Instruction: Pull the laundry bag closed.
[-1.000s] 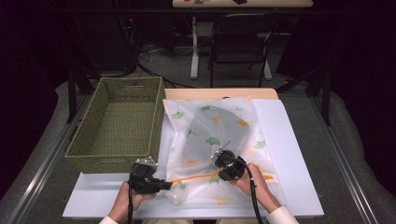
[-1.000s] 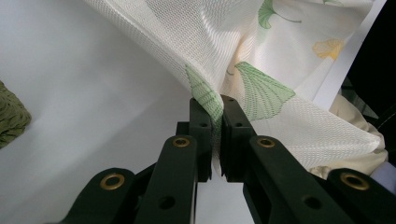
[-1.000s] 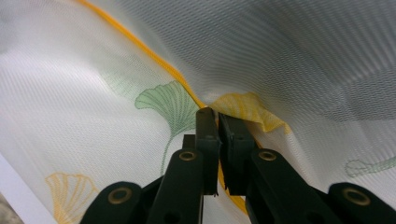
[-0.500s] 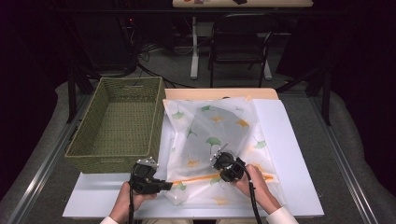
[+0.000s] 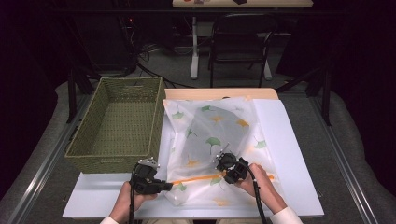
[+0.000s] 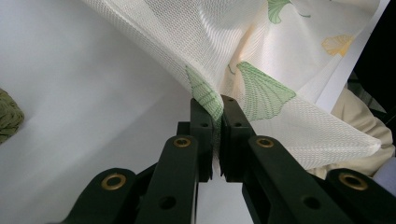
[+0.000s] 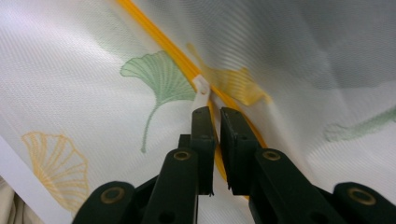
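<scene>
Mesh laundry bag [image 5: 212, 140] with printed green and yellow leaves lies on the white sheet at the middle of the counter [image 5: 299, 186], reaching toward its near edge, with the woven basket [image 5: 116, 123] just beside it on the left. The left claw [image 6: 214, 109] is clamped on a fold of the mesh at the bag's near left corner, lifting it a little. The right claw [image 7: 210, 112] is closed at the white zipper pull [image 7: 201, 87] on the orange zipper [image 5: 196, 179]; the tab appears pinched between the tips. The step in hand looks like working the zipper. To do it well, the left claw should hold the mesh taut along the zipper line, while the right draws the pull straight along the orange tape, low and steady, so that loose mesh does not bunch or catch.
</scene>
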A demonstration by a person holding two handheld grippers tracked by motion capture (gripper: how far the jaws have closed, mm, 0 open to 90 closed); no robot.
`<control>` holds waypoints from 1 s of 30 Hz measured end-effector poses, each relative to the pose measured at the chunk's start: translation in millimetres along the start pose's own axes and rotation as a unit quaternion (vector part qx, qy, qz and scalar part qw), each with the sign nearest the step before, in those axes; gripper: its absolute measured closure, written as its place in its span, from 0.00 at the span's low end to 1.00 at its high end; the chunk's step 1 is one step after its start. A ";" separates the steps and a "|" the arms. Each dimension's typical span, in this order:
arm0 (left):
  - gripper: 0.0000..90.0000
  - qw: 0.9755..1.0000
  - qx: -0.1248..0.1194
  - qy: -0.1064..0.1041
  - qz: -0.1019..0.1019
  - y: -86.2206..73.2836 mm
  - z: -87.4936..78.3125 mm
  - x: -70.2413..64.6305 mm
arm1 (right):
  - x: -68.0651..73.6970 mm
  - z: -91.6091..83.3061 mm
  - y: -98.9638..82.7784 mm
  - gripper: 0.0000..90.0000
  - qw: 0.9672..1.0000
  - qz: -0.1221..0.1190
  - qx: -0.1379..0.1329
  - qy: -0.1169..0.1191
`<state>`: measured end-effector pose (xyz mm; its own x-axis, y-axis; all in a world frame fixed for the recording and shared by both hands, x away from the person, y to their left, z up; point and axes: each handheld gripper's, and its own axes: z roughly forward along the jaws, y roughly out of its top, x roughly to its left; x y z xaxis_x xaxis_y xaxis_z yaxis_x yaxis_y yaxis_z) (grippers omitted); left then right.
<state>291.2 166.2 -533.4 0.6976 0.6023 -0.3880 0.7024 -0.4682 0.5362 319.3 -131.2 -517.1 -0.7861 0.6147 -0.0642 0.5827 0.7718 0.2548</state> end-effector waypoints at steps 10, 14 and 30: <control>0.95 1.000 0.001 0.003 0.002 0.1 0.5 -0.6 | 5.3 11.2 11.6 0.94 1.000 0.001 0.011 -0.008; 0.95 1.000 0.001 0.004 0.001 0.0 0.4 -1.0 | 0.5 11.6 11.3 0.87 1.000 0.020 0.021 0.001; 0.95 1.000 0.002 0.004 0.000 -0.2 0.7 -0.8 | -2.4 11.3 13.5 0.96 0.999 0.047 0.017 0.016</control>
<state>290.6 165.4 -533.7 0.6966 0.6072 -0.3821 0.7029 -0.4708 0.5331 331.4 -120.4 -524.5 -0.7332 0.6799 -0.0112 0.6608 0.7162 0.2244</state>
